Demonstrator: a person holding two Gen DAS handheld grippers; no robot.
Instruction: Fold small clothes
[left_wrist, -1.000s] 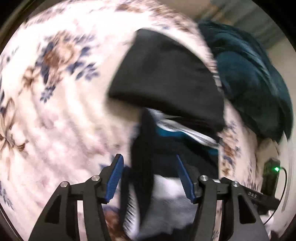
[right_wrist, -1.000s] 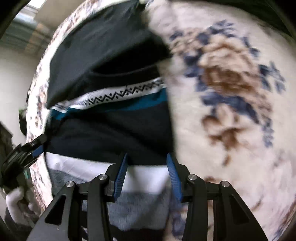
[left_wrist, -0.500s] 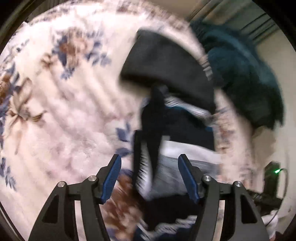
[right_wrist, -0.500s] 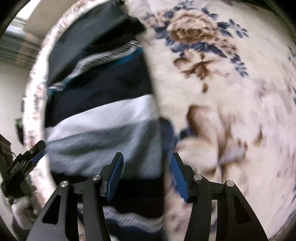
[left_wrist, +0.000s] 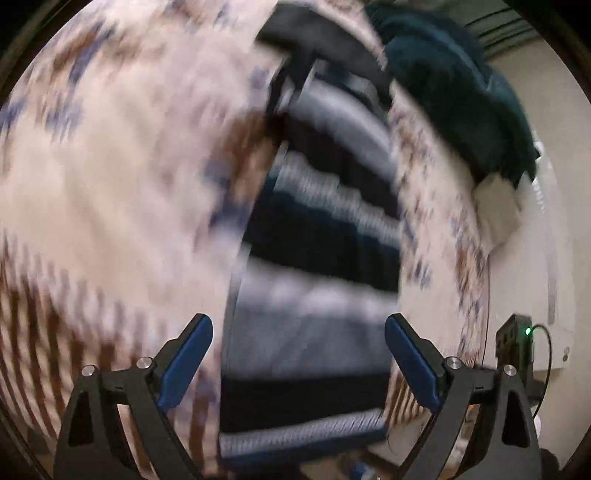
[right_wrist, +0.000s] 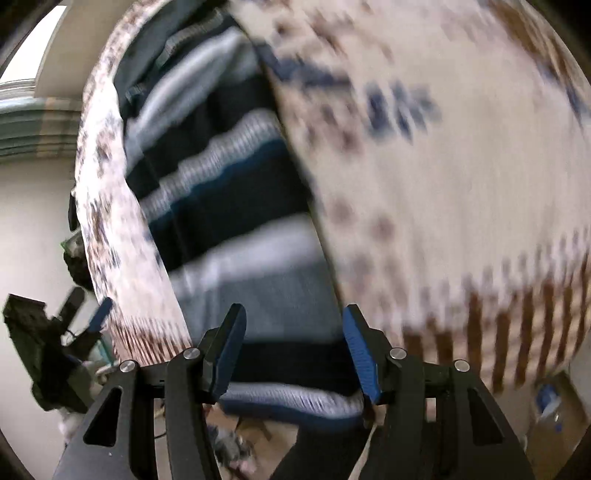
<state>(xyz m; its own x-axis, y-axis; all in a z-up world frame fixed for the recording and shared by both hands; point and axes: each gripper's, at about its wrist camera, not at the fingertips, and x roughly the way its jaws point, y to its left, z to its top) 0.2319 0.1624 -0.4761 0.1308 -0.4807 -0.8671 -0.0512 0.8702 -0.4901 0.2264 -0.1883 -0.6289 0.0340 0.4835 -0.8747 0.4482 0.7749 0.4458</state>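
Left wrist view showed a striped sweater lying on a flowery blanket. It was long and thin, running from near to far, and its near hem hung at the blanket's near edge. The left gripper had its fingers wide apart and held nothing. The sweater lay straight ahead between them. In the right wrist view, the right gripper was also spread and held nothing, with the hem just past its fingers. Both looked about equally near. The pictures were blurry.
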